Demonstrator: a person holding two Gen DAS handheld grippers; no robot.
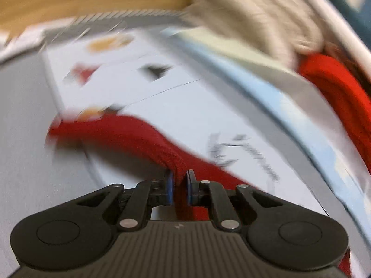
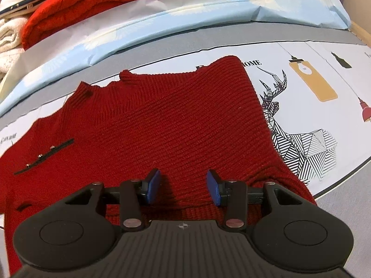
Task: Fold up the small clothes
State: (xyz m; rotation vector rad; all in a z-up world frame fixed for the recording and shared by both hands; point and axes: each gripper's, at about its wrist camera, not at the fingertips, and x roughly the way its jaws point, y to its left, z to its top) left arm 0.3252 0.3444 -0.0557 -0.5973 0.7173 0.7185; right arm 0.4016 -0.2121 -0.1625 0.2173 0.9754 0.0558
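Pinching a raised fold of the dark red knit sweater (image 1: 143,139) in the left claw (image 1: 179,186), blurred. Hovering spread and empty with the right claw (image 2: 183,188) above that sweater, lying flat on the printed tabletop (image 2: 313,106). Sitting beyond: light blue sheet (image 2: 162,25), folded bright red knit (image 2: 92,7).

1. A printed mat (image 2: 308,120) shows a line-drawn deer (image 2: 285,125), a yellow lamp (image 2: 313,81) and a red lamp (image 2: 365,112).
2. A pale blue sheet (image 2: 162,23) lies beyond the mat.
3. A wooden floor (image 1: 69,0) shows behind, blurred.
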